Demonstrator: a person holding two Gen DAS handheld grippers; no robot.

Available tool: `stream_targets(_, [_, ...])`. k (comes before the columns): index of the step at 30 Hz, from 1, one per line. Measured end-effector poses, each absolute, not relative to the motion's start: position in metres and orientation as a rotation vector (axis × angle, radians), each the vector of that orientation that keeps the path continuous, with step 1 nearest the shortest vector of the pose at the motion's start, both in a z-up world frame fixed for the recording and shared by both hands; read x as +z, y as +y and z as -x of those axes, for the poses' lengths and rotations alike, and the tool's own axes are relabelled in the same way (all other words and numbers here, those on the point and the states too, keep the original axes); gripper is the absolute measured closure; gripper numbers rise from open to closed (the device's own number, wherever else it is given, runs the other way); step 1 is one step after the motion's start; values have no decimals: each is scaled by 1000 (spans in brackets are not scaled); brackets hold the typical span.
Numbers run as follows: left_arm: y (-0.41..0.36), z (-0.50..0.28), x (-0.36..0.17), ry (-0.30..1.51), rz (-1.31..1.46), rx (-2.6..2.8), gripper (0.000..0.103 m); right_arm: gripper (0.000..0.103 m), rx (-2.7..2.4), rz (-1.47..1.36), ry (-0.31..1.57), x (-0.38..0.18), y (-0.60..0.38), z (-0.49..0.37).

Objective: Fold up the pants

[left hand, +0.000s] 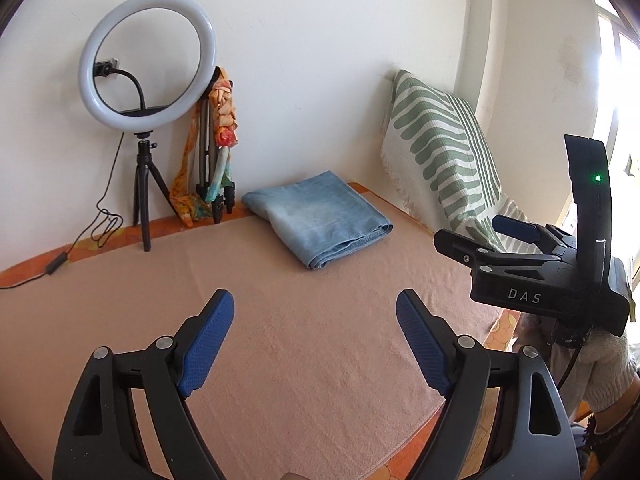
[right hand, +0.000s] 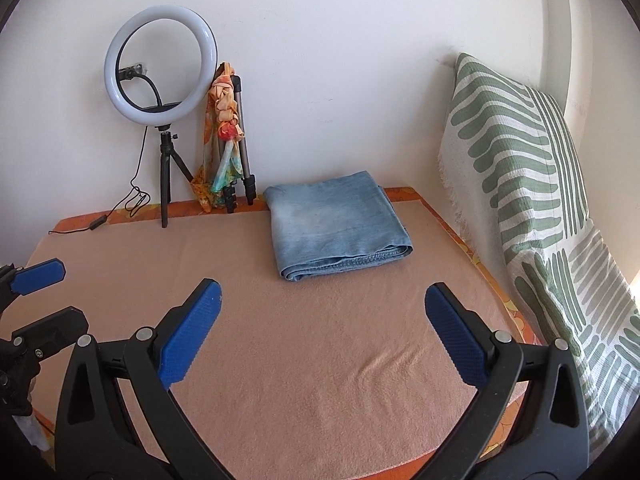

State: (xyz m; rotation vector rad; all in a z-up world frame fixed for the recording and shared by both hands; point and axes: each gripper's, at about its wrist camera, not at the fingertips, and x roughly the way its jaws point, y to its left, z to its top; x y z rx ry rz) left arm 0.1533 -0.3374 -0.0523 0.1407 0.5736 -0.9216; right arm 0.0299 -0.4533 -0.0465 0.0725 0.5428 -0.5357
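Observation:
Light blue denim pants point(left hand: 318, 218) lie folded into a compact rectangle at the far side of the peach blanket; they also show in the right wrist view point(right hand: 336, 224). My left gripper point(left hand: 314, 300) is open and empty, held above the blanket well short of the pants. My right gripper point(right hand: 322, 290) is open and empty, also short of the pants. The right gripper's body point(left hand: 532, 268) shows at the right of the left wrist view. The left gripper's fingers point(right hand: 38, 276) show at the left edge of the right wrist view.
A peach blanket point(right hand: 320, 360) covers the surface. A ring light on a small tripod point(right hand: 160, 64) and a folded tripod with a colourful scarf point(right hand: 228, 132) stand at the back wall. A green-striped cushion point(right hand: 520, 168) leans at the right. A cable point(left hand: 60, 260) trails at left.

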Motion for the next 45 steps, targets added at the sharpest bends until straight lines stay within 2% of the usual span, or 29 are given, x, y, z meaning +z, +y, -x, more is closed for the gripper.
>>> stream_targets(6, [-324,-142,-54,549,-134,-903,19,0,-541,-38,506,-51,-435,-19])
stream_targets(10, [-318,-139,-60,544,-129,-877,16,0,-540,-46,514,-59,-434,-18])
stream_targets(45, [-305,-137,-77,548,-143,-837,15,0,-556,-163,512,-79,-456,-3])
